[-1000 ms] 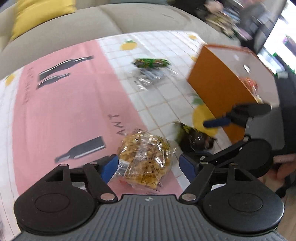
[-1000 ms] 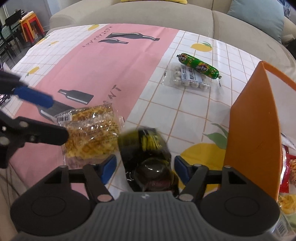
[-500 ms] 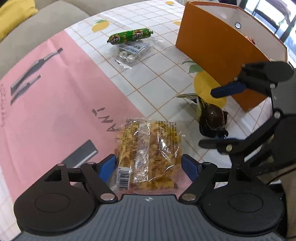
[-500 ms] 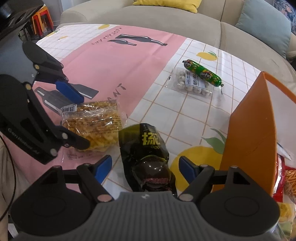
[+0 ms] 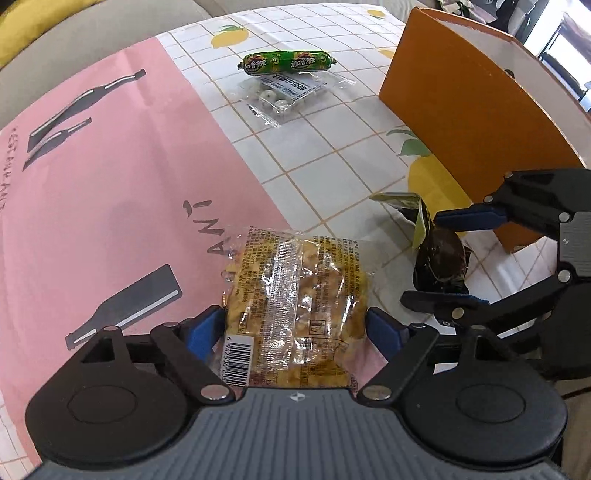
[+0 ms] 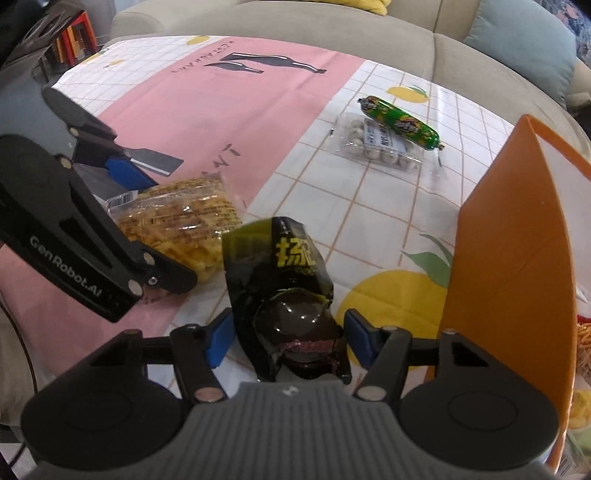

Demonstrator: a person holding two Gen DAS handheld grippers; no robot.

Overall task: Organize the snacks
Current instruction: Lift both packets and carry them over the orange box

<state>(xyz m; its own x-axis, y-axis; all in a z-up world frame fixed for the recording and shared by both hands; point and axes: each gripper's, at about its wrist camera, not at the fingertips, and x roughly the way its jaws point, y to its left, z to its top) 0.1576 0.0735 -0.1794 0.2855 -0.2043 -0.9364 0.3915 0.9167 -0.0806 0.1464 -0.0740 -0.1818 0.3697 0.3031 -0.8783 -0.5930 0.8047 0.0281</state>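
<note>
A clear pack of yellow crisps (image 5: 295,291) lies flat on the pink part of the tablecloth. My left gripper (image 5: 295,330) stands open and straddles it, a blue pad close at each side edge. To its right a dark green-black packet (image 6: 284,266) with yellow lettering rests on the white checked part. My right gripper (image 6: 290,339) has this packet between its jaws, which are closing; a thin gap still shows at each pad. An orange box (image 6: 509,258) stands just right of it.
A green sausage (image 5: 288,62) and a clear pack of white balls (image 5: 280,92) lie farther back on the checked cloth. Snack bags show inside the orange box (image 5: 461,110). A beige sofa (image 6: 332,26) with cushions runs behind the table.
My left gripper has sunk over the yellow pack, which now reaches deep between its fingers. The right gripper's jaws have narrowed around the dark packet.
</note>
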